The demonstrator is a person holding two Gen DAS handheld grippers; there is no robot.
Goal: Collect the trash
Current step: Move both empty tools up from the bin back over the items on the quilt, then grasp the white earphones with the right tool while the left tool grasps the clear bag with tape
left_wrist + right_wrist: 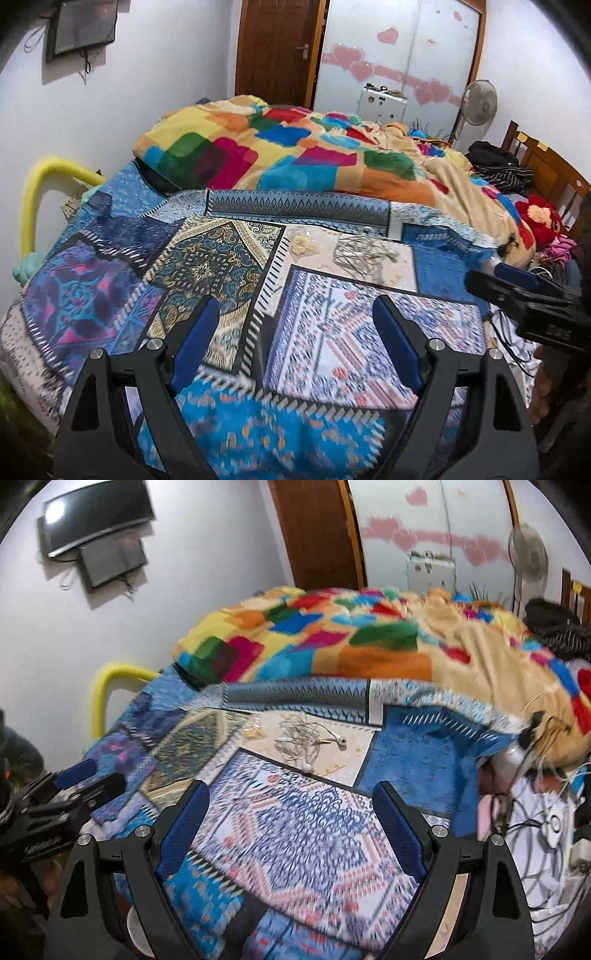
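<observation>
My left gripper: its blue-padded fingers stand wide apart with nothing between them, hovering over the near part of the bed.
My right gripper: its fingers are spread apart as well, gripping nothing, above the pale patterned patch of the cover.
Each gripper seen from the other: the right one enters at the right edge of my left view, the left one at the left edge of my right view; both sit low and near, well apart from each other.
Trash, wrapper: a small clear plastic piece with something yellow in it, lying on the cream panel of the bedspread, far of both grippers and touched by neither.
Tangled earphones: a loose grey-white cord heap just right of the wrapper, on the same cream panel, earbuds lying at its right and near edges.
Blanket: bright colour blocks, bunched across the far half of the bed.
Right side of bed: a red plush toy and dark clothes near the wooden headboard.
Far wall: a standing fan before a wardrobe with pink hearts.
Left: a yellow padded rail against the white wall.
</observation>
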